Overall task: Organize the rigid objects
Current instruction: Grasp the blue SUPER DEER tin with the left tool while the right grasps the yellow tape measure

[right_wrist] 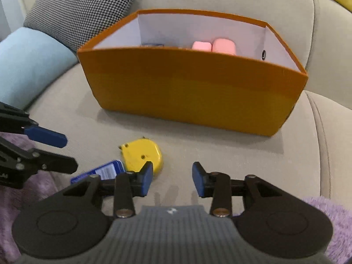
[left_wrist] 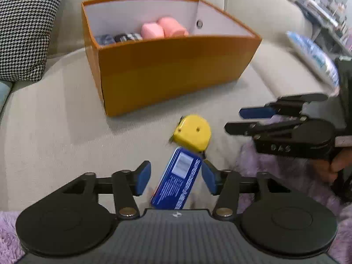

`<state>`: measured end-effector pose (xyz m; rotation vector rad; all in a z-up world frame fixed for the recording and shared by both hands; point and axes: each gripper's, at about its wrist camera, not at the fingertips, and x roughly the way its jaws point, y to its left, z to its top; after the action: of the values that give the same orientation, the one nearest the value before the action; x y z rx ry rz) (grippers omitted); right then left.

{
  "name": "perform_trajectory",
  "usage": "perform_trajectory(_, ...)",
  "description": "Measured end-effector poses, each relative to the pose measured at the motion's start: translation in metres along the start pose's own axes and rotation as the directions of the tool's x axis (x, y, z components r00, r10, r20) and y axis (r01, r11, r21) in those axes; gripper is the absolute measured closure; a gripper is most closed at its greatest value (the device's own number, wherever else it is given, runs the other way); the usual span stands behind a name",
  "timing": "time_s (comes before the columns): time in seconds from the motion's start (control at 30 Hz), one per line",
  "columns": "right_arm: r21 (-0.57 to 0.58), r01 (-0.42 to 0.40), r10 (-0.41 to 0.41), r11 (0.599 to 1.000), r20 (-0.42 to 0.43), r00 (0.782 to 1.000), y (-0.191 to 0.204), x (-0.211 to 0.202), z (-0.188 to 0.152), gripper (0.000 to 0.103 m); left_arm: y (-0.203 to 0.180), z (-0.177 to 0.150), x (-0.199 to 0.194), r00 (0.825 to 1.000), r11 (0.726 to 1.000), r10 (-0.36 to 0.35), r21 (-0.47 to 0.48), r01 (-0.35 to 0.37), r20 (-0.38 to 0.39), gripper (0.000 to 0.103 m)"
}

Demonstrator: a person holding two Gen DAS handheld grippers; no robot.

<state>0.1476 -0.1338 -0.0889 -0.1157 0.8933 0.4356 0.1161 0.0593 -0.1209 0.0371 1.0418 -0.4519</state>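
Observation:
A blue flat tin [left_wrist: 178, 180] lies on the beige sofa seat between the fingers of my left gripper [left_wrist: 176, 179]. The jaws stand open and the pads do not press on the tin. A yellow tape measure [left_wrist: 192, 135] touches the tin's far end. My right gripper [right_wrist: 172, 179] is open with nothing between its fingers, just right of the tape measure [right_wrist: 140, 154] and the tin [right_wrist: 105, 171]. Behind them stands an orange box [right_wrist: 193, 92] holding pink rolls [right_wrist: 213, 46] and dark rolled items [left_wrist: 127, 37]. Each gripper shows in the other's view: the right [left_wrist: 239, 121], the left [right_wrist: 66, 151].
A houndstooth cushion [right_wrist: 81, 8] and a light blue cushion [right_wrist: 28, 66] lean at the sofa's left. A purple fluffy blanket [left_wrist: 275, 165] covers the near seat edge. A blue and white pack [left_wrist: 312, 57] lies right of the orange box [left_wrist: 171, 70].

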Motion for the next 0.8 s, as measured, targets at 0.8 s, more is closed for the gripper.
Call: perform_trajectory(0.8,-0.116,-0.104,0.105,0.988,0.002,0.994,0.022,0.025,0.005,0.047,-0.026,-0.005,0.053,0.975,0.977,0.171,0.154,-0.148,-0.145,0.051)
